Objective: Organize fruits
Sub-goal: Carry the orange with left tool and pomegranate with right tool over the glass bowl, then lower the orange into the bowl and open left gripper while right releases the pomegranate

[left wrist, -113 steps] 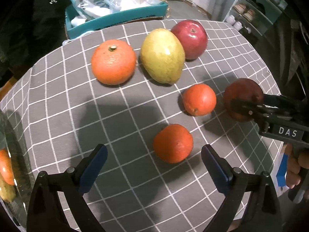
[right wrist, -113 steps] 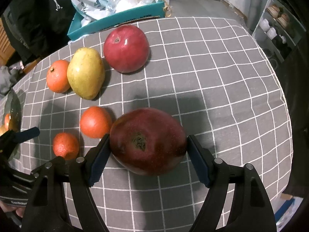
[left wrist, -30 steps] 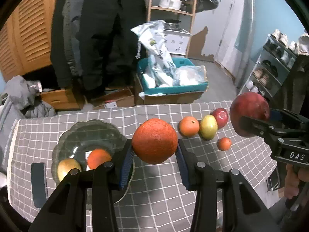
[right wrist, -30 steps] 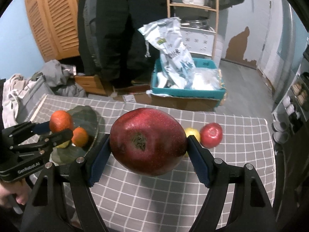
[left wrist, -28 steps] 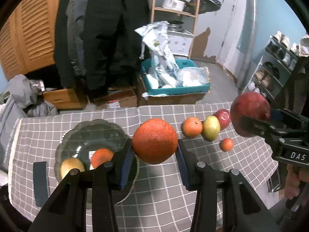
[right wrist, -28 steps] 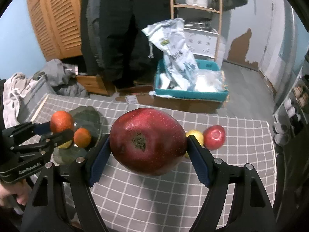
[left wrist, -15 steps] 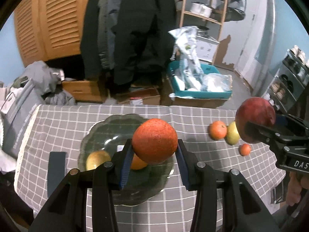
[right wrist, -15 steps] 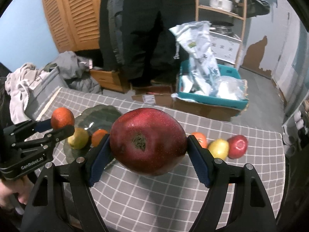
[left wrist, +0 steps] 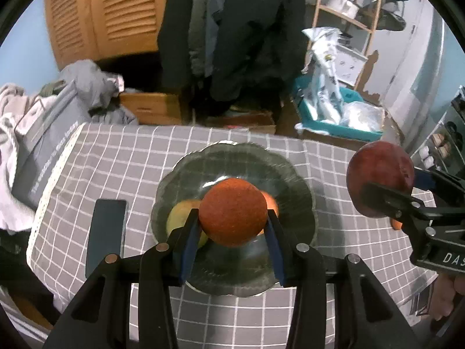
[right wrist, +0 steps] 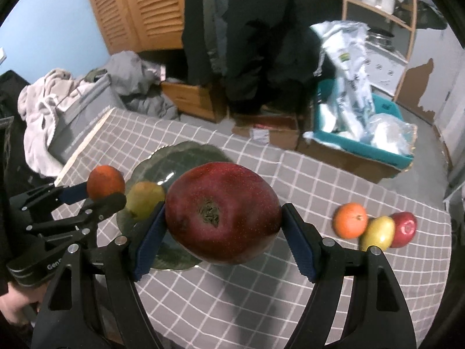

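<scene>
Orange point(left wrist: 233, 211), clenched in the left tool point(left wrist: 232, 232), hangs over the dish point(left wrist: 299, 203) near the counter's left edge: lower it into the free spot beside the two fruits there before releasing. Right tool point(right wrist: 222, 232) grasps the big red fruit point(right wrist: 222, 212), dark and speckled; three fruits point(right wrist: 375, 228) wait toward the right edge.

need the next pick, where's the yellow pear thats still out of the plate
Right wrist view, far right on the tablecloth: the yellow pear lies between an orange and a red apple.
</scene>
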A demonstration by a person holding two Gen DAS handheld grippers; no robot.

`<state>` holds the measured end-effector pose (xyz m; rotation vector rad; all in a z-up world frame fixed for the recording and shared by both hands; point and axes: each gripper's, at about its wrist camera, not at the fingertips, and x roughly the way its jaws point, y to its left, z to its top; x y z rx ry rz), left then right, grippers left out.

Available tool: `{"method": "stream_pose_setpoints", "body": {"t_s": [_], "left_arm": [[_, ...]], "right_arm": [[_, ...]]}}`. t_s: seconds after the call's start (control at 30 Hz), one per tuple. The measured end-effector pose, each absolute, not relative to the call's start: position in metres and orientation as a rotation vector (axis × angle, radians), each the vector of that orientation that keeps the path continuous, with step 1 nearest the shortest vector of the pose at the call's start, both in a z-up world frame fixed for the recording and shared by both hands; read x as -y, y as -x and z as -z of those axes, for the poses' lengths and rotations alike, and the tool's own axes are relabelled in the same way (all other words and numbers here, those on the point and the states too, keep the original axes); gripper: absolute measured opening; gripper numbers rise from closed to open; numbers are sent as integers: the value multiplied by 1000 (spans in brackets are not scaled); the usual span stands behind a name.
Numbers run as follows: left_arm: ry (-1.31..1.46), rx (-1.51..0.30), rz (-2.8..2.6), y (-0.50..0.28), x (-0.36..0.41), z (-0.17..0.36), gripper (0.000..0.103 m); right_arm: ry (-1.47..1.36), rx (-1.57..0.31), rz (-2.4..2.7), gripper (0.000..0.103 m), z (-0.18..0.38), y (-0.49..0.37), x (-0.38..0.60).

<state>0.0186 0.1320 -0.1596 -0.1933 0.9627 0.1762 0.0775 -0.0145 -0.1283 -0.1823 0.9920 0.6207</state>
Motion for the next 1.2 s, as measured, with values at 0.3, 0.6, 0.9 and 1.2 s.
{"method": "stream_pose_setpoints", "body": {"t_s": [0.3, 0.6, 0.9, 1.2], "left_arm": [[214, -1059, -208, -17, -150, 197, 44], [233, -1127, -210, -20, -154, 219, 44], [258, -1183, -218, -22, -159, 237, 45], [238, -1182, -227, -24, -157, 237, 67]], "right_arm": [[191, -1088, -653, 78, 165, -79, -16], [205, -1170, -668, 78, 201, -82, -36], [201, -1226, -675, 78, 223, -85, -41], [142, -1281, -692, 79, 229, -94, -37]]}}
